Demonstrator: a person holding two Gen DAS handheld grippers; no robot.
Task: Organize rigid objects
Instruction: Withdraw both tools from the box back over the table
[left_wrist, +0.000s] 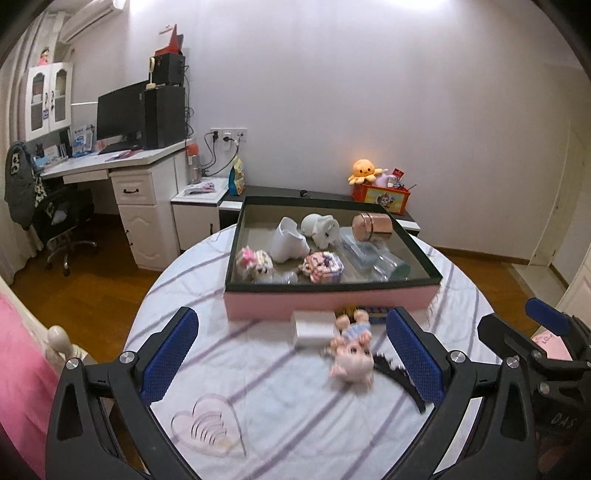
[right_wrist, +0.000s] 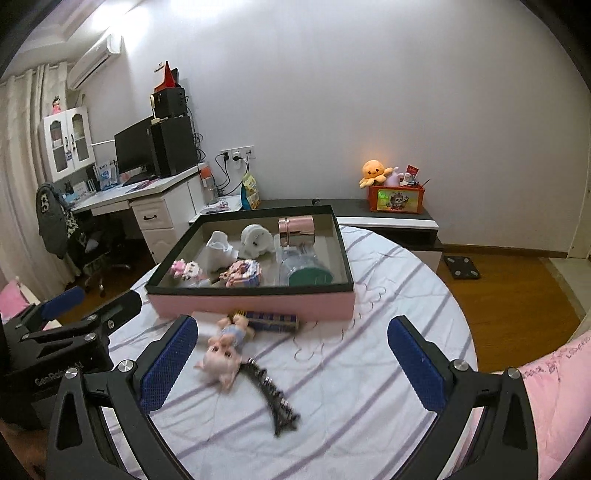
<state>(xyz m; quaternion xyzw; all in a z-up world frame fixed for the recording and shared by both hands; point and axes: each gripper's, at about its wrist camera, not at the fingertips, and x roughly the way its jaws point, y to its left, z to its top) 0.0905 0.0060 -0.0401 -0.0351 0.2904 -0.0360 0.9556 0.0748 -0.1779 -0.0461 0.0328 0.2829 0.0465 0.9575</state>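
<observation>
While both tongs, left (left_wrist: 291, 354) and right (right_wrist: 291, 360), hang open and empty, we note the doll (left_wrist: 352, 354) lies on the bench (left_wrist: 258, 387) before the box (left_wrist: 328, 301), head toward us, nearer our left tongs.

Pink box (left_wrist: 328, 304) (black-rimmed) on white cloth (left_wrist: 280, 406) with purple stripes; blue-padded gripper (left_wrist: 291, 354).

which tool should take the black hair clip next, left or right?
Right, probably. The black toothed hair clip lies between the open right tool fingers, in its wrist view. For the left tool, also open, the clip sits beside its right finger, with the pink big-headed doll more central.
</observation>
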